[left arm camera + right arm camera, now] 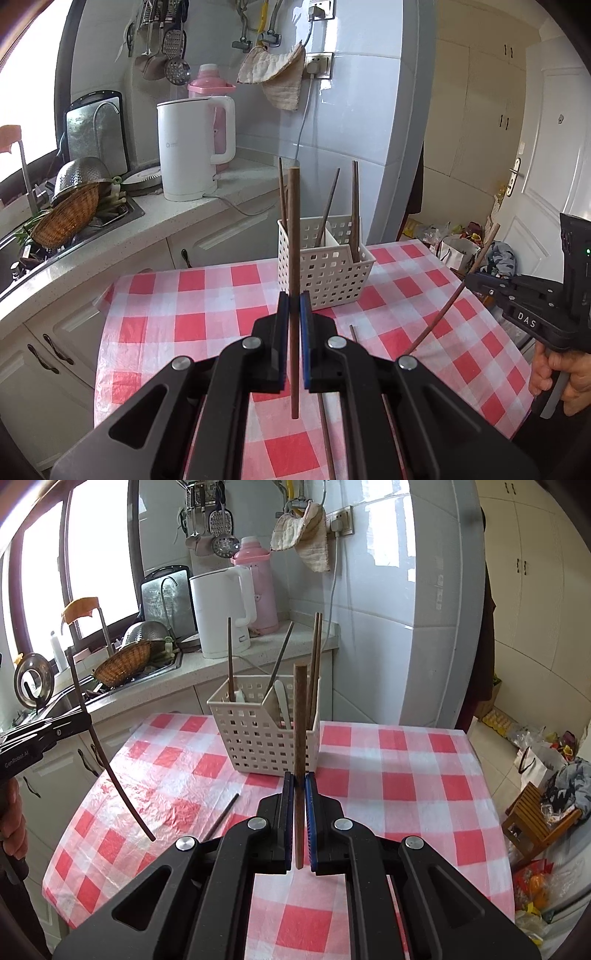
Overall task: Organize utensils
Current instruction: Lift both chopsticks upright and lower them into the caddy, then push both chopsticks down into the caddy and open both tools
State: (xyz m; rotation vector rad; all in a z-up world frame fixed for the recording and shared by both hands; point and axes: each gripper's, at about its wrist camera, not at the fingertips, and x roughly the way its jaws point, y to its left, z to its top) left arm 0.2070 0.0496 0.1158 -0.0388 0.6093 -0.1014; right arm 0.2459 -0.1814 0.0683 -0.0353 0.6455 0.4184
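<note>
In the left wrist view my left gripper (294, 297) is shut on a brown chopstick (294, 221), held upright above the checked tablecloth (207, 295). The white perforated basket (332, 280) stands just behind it, with several chopsticks leaning inside. At the right edge, my right gripper (472, 278) grips another chopstick (443, 314). In the right wrist view my right gripper (299, 775) is shut on its upright chopstick (300, 720), in front of the basket (255, 738), which also holds a white spoon (282, 698). My left gripper (85, 720) shows at the left. One loose chopstick (225, 810) lies on the cloth.
A kitchen counter (110, 240) runs along the left, with a white kettle (188, 147), a pink flask (210, 83) and a sink full of dishes (70, 218). Bags (543, 753) and a wooden stool (535, 819) crowd the floor to the table's right.
</note>
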